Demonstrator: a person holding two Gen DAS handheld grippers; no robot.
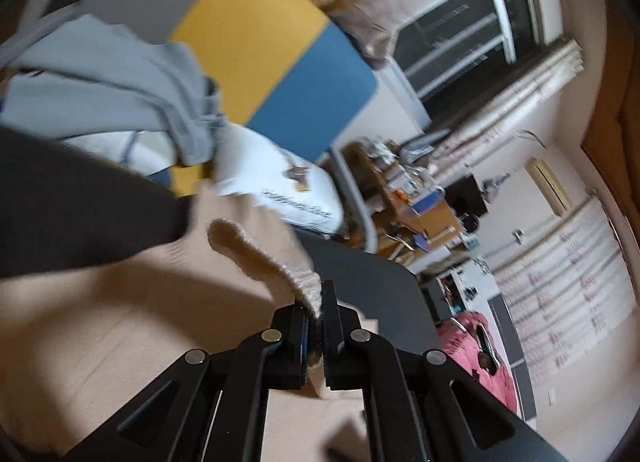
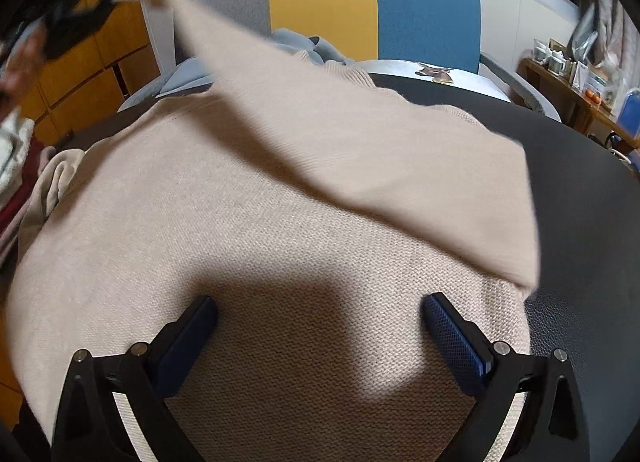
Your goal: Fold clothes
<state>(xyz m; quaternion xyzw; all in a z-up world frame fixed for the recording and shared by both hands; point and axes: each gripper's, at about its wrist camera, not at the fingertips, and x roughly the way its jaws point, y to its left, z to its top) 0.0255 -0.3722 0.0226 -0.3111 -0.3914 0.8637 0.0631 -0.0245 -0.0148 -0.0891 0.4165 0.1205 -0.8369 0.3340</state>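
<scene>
Across the dark tabletop (image 2: 588, 221) lies a beige knit sweater (image 2: 280, 221), its body spread flat and one sleeve (image 2: 224, 61) drawn up off the cloth in a long taut diagonal. The left gripper (image 1: 316, 302) is clenched on the ribbed cuff (image 1: 308, 282) of that sleeve, and from the right-hand camera it shows only as a dark blur high in the corner. The right gripper (image 2: 320, 326) hovers low over the sweater's body with its jaws spread wide, nothing between them; whether its tips press the knit I cannot tell. My guess is the sleeve fold is in hand: next the cuff wants carrying across the chest and laying flat, while the body is kept from dragging. Behind, a grey garment (image 1: 120, 81) waits on the yellow-and-blue chair (image 2: 376, 1).
</scene>
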